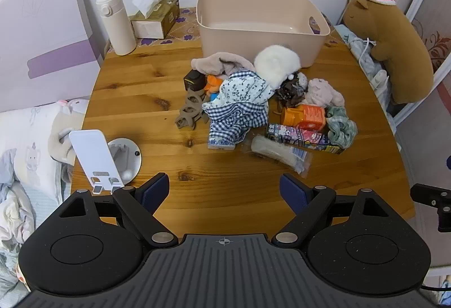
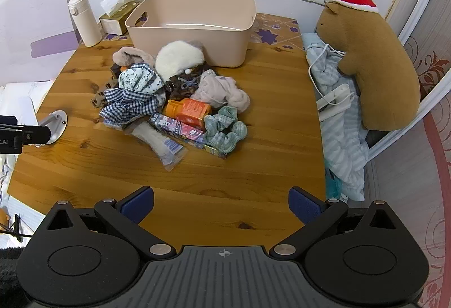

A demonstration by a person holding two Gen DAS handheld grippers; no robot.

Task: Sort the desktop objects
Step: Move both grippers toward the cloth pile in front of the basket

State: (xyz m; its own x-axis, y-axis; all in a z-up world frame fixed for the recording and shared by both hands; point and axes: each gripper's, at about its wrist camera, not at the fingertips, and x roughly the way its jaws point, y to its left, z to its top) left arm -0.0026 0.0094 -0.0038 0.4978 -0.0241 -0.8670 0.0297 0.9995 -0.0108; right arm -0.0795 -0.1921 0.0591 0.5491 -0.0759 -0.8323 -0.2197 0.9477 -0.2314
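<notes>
Hovering over the wooden table (image 1: 141,82), we hold the left gripper (image 1: 224,189) and right gripper (image 2: 221,202) spread wide, empty. Mixed pile of cloths and small items (image 2: 174,99) lies mid-table, just before the empty beige plastic bin (image 2: 191,26).

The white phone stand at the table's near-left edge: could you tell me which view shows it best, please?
The left wrist view: the white phone stand shows whole. In the right wrist view only its round base shows.
</notes>
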